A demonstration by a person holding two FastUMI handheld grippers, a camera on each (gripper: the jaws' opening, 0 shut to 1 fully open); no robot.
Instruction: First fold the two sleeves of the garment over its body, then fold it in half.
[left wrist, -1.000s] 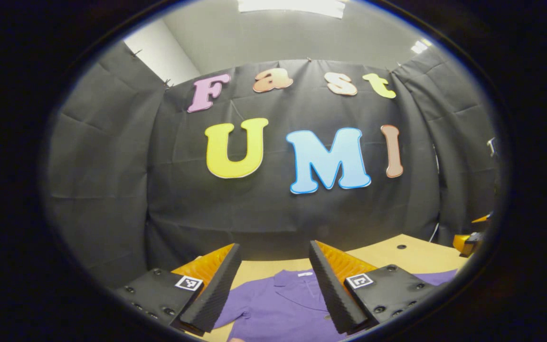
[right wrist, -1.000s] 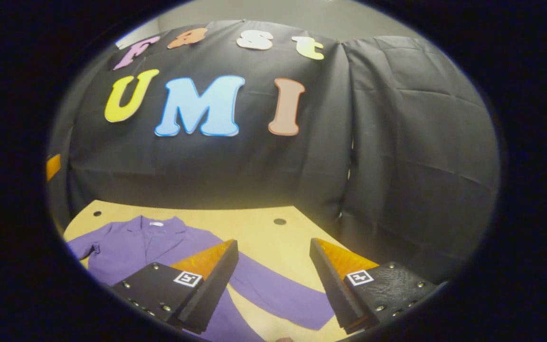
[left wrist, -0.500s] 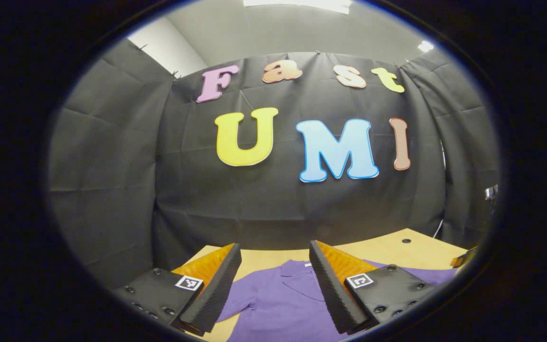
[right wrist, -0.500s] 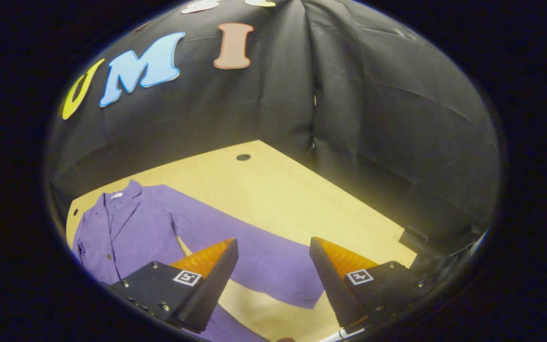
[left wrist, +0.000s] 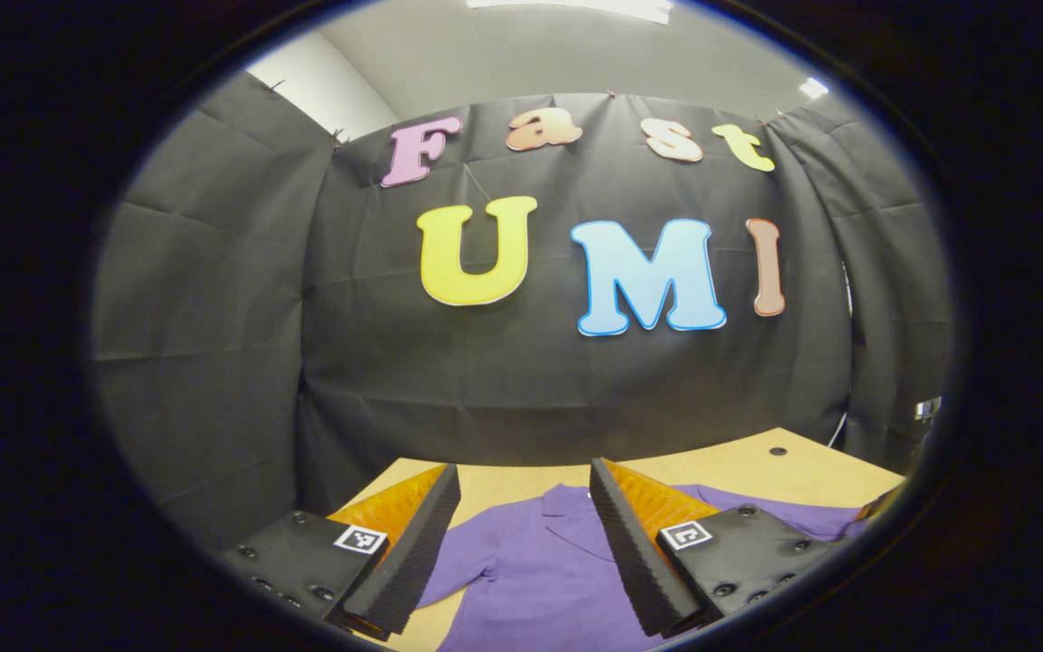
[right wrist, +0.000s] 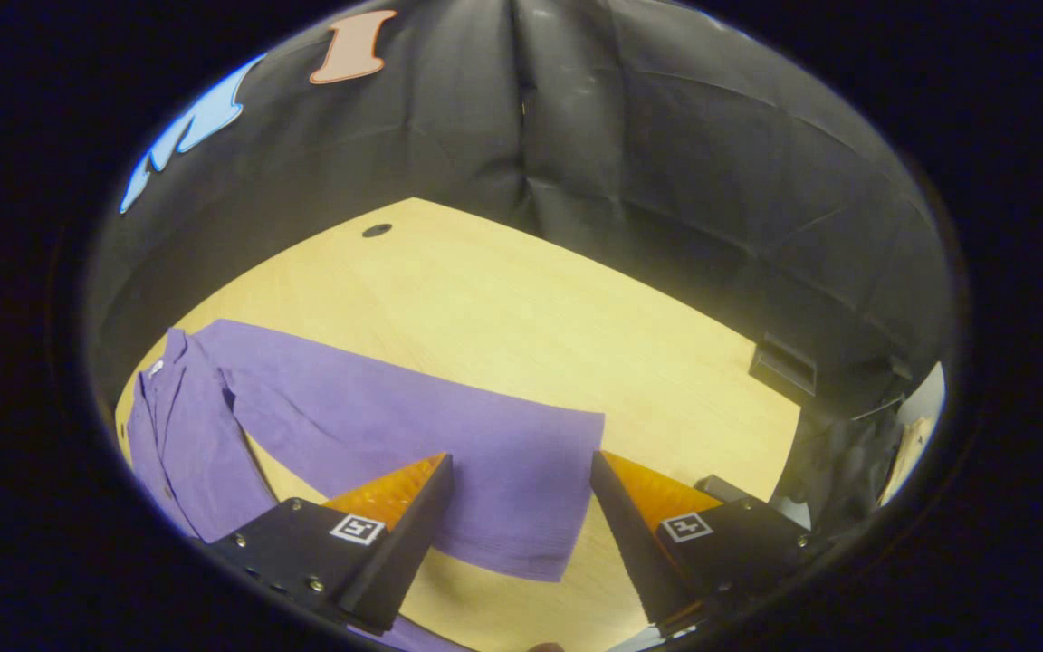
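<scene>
Right now the purple garment [right wrist: 214, 426] lies flat on the wooden bench [right wrist: 503, 308], one long sleeve [right wrist: 449, 453] stretched out sideways from its body. Above that sleeve's cuff end hangs the right tool [right wrist: 521, 507], jaws wide and holding nothing. Over the collar [left wrist: 567, 507] hangs the left tool [left wrist: 521, 534], likewise spread wide and empty.

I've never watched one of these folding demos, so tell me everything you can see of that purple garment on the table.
The purple garment is a collared, long-sleeved top of soft, finely ribbed-looking cloth, lying flat and unfolded on the light wooden table. Its sleeve stretches straight out from the body, cuff end between the open fingers of the right gripper, which is not gripping it. The left gripper, also open, points at the collar.
</scene>
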